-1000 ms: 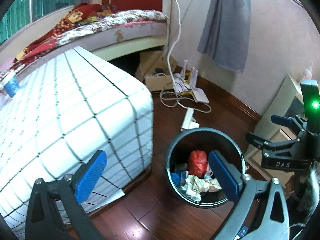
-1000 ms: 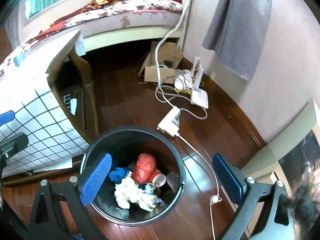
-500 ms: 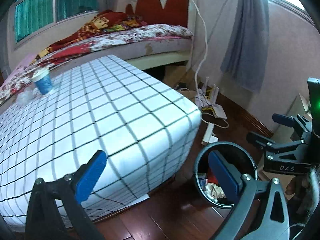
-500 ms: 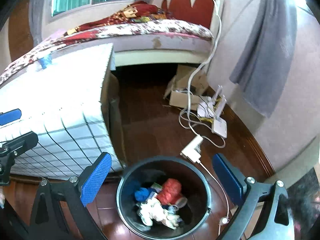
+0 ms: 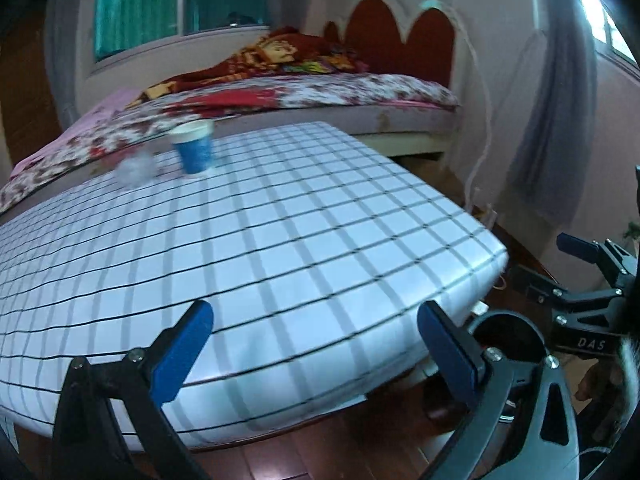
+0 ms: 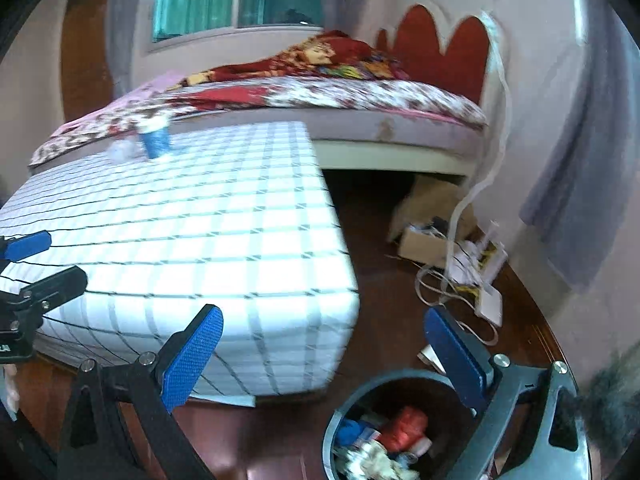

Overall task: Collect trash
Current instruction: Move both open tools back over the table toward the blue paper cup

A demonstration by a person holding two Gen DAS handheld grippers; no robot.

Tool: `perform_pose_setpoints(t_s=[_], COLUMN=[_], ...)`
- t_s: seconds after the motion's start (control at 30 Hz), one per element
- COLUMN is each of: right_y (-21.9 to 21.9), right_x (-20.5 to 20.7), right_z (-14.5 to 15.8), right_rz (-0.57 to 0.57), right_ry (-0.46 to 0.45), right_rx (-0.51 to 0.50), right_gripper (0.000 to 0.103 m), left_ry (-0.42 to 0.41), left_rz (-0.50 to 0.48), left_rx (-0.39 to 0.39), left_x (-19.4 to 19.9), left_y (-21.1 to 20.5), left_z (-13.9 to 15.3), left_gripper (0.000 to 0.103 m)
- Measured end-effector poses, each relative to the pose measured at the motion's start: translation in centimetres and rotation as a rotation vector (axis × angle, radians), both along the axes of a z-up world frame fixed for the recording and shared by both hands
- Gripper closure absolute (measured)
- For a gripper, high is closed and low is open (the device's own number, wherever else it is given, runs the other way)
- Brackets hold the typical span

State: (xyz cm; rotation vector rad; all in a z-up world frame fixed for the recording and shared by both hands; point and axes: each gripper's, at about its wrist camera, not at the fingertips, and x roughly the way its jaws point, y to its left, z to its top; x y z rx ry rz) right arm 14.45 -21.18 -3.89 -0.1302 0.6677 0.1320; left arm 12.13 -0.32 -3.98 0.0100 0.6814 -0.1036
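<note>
Both claws are spread wide and hold nothing. The left gripper (image 5: 316, 344) hangs over the near edge of the checked table (image 5: 280, 240); the right gripper (image 6: 324, 356) hangs off its corner, above the floor (image 6: 384, 320). A blue cup (image 5: 193, 147) stands upright at the table's far side, with a crumpled white wad (image 5: 136, 167) just beside it. The black bin (image 6: 340, 416) sits on the floor by the table corner, under the right claw's right finger, holding a red lump (image 6: 404, 426), white scraps and blue bits. Beyond lie a box (image 6: 424, 240), loose cables (image 6: 436, 280) and the bed (image 6: 320, 100).
</note>
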Motion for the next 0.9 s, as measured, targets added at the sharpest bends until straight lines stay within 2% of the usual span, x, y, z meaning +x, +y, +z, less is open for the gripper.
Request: perform_pose_setpoints(t_s=[0.2,0.5,0.8,0.9], right_y=[6.8,15.8,21.6,23.2], right_x=[1.1,1.8,4.2,7.0], right_z=[1.1,1.5,1.4,1.0], right_rz=[0.088,0.227,0.321,0.334], right_ry=[-0.025,-0.034,-0.025,-0.012], right_rx=[0.039,0.022,0.004,0.005], right_gripper=[0.001,0.001,0.001,0.001], left_ry=[-0.009,-0.011,0.004,0.014], left_rz=[0.111,0.248,0.304,0.307], left_rx=[-0.015,-0.026,-0.001,0.007], left_x=[-0.2,-0.8,0.7,2.0], left_y=[6.1,13.9,18.8,20.1], left_z=[0.1,-0.2,-0.8,-1.0], left_gripper=[0.001,0.001,0.001,0.001])
